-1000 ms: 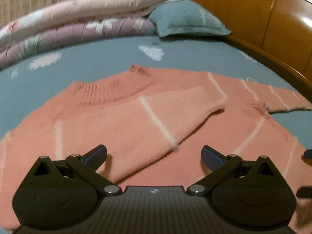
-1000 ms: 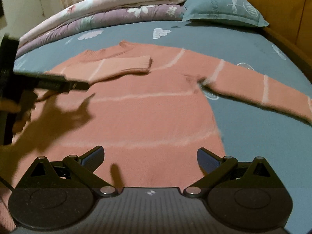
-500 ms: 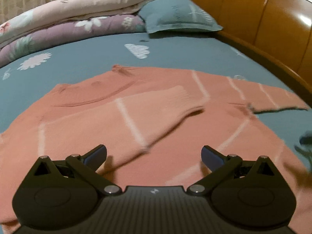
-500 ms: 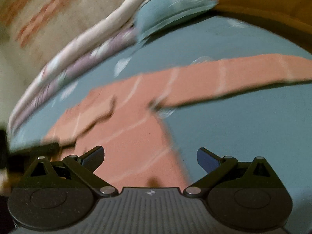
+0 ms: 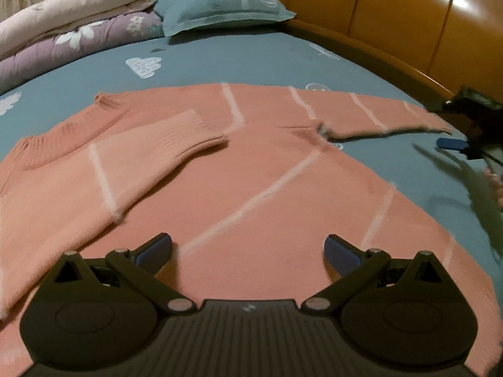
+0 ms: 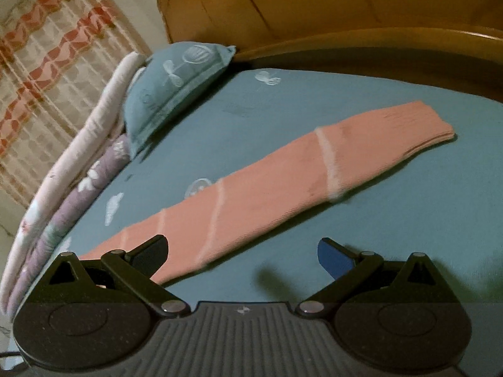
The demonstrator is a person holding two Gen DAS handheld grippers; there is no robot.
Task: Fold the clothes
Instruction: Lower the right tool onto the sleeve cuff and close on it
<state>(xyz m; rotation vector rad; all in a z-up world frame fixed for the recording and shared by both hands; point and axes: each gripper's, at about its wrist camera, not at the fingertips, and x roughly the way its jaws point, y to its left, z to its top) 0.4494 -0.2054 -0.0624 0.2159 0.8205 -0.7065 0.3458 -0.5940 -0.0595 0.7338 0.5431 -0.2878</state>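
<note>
While its jaws stood spread wide with nothing between them, the left gripper [image 5: 248, 248] hung low over the lower body of a salmon-pink sweater [image 5: 251, 188] that lay flat on the bed [image 5: 251, 59], the garment crossed by thin pale stripes. Beyond the fingertips, one sleeve [image 5: 132, 163] lay folded across the chest, its ribbed cuff resting near the middle of the sweater, just below the ribbed collar [image 5: 63, 132]. The other sleeve [image 5: 371, 113] stretched straight out toward the bed's wooden side rail [image 5: 393, 62]; in the left wrist view the right gripper [image 5: 465, 132] showed blurred at the end of that sleeve, near the rail. The right gripper [image 6: 242, 251] likewise had its jaws released and empty, and sat just above the blue sheet beside the outstretched sleeve [image 6: 283, 188], whose cuff lay farther off toward the rail; one fingertip overlapped the sleeve's near part in that view, though whether it touched the knit could not be told. Farther up the bed, a blue pillow [image 5: 220, 0] rested against the wooden headboard [image 5: 393, 6], with a folded purple-and-cream quilt [image 5: 78, 22] stacked beside it along the far edge. A patterned curtain [image 6: 47, 62] hung behind the quilt.
</note>
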